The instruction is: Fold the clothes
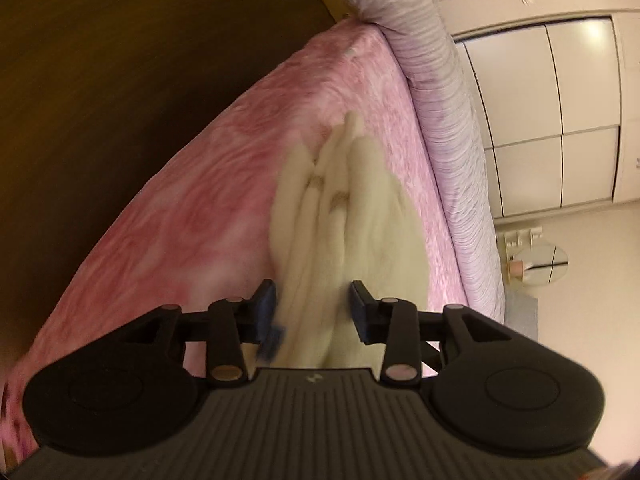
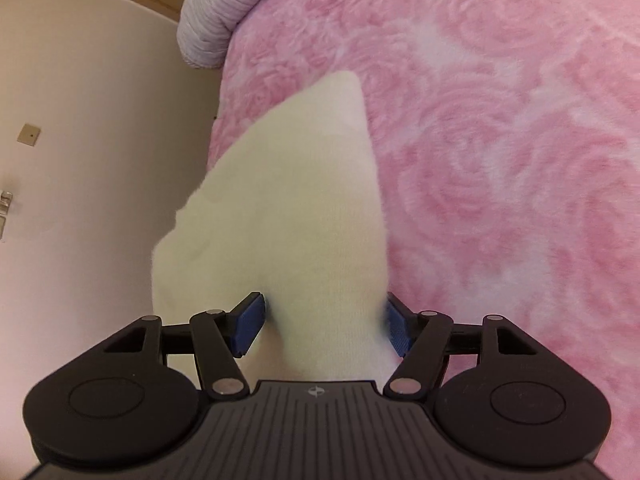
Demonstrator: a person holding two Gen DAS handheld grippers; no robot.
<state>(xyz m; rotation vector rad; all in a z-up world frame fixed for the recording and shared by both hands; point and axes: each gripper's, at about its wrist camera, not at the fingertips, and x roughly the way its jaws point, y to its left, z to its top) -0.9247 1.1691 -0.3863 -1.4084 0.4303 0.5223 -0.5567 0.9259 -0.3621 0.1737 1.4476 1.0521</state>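
A cream knitted garment (image 1: 340, 216) lies bunched in long folds on the pink rose-patterned bed cover (image 1: 192, 216), and its near end runs between the fingers of my left gripper (image 1: 314, 312). Those jaws stand apart, and the cloth sits loosely between the blue pads without being pinched. In the right wrist view another part of the same cream garment (image 2: 296, 208) spreads flat over the bed's edge and passes between the fingers of my right gripper (image 2: 324, 324). Its jaws are wide, and the cloth only brushes the pads.
A rolled lilac ribbed blanket (image 1: 436, 100) runs along the bed's far side and shows again as a lilac roll (image 2: 216, 20) at the bed's corner. Beyond it are a pale floor (image 2: 80, 160) and white wardrobe doors (image 1: 540, 120). A dark wooden panel (image 1: 120, 80) borders the bed's other side.
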